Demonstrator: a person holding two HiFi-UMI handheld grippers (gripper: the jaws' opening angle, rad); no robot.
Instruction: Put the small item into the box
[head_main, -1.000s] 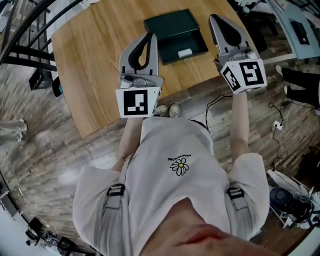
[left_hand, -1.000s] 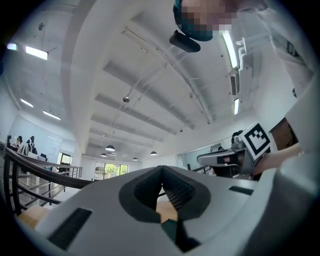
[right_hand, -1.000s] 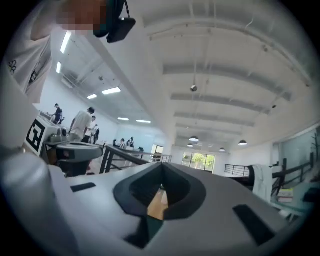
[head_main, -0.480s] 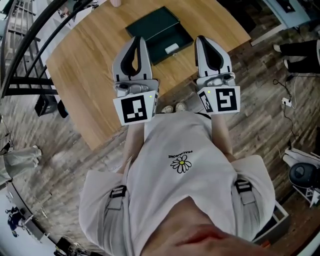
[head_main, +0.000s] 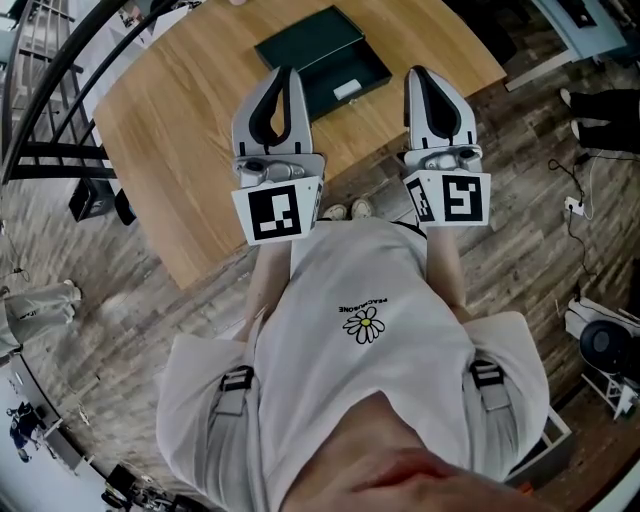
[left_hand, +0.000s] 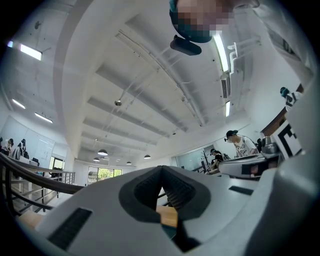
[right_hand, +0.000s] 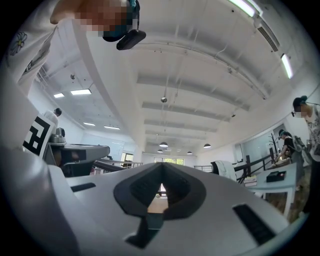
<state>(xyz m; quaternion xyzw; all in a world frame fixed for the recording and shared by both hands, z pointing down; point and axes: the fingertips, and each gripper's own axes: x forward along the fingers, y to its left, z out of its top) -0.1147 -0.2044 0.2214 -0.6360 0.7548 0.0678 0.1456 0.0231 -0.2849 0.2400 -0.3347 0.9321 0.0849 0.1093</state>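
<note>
Worktop (head_main: 180, 110), frame top: small item (head_main: 346, 90) in box (head_main: 310, 45); left tongs (head_main: 283, 75), right tongs (head_main: 425, 75) pressed together, empty; placement seemingly done, withdrawal next.

— Where could a hand pass over the surface (head_main: 165, 125)?
— Its left part lies bare, out to the dark railing (head_main: 45, 95) beside it.
— What blocks the far side?
— The open box (head_main: 305, 40). The left hand-held gripper (head_main: 281, 72) and right hand-held gripper (head_main: 426, 74), both closed, stand before it with a gap between.
</note>
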